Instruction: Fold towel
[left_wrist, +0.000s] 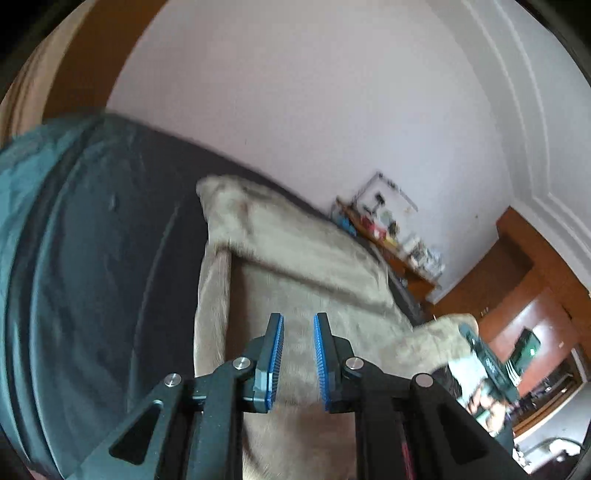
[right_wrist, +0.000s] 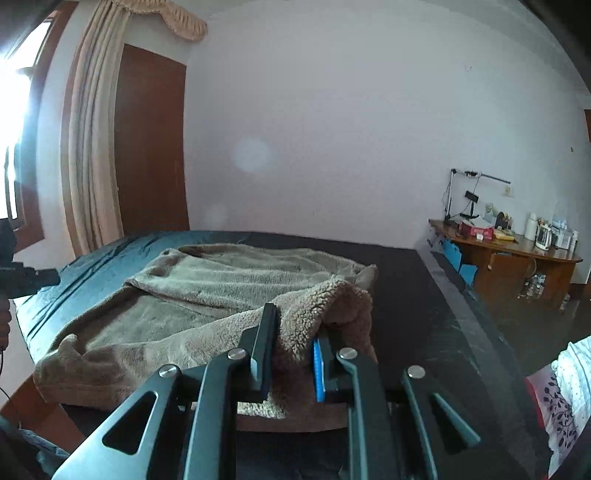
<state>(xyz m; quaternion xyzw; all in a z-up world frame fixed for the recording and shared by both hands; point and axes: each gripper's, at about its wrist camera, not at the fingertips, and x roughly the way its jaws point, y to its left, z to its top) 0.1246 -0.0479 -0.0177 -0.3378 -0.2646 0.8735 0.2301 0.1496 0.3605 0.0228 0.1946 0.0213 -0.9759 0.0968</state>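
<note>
Beige fleece towel (right_wrist: 207, 295) spread over dark bed (right_wrist: 413, 295) at frame centre, right gripper (right_wrist: 295, 354) clenched on its raised near-right corner, left gripper (left_wrist: 298, 354) narrowed with towel fabric between its blue pads at lower centre, right gripper's towel corner at right edge

The small things on the desk (left_wrist: 399, 240) smear into coloured blurs in the left view, the towel (right_wrist: 207, 295) folds over itself (hiding its underside), its pinched edge vanishes between the right hand-held gripper (right_wrist: 291, 354) pads, and the bed (right_wrist: 424, 295) runs off the frame.
</note>
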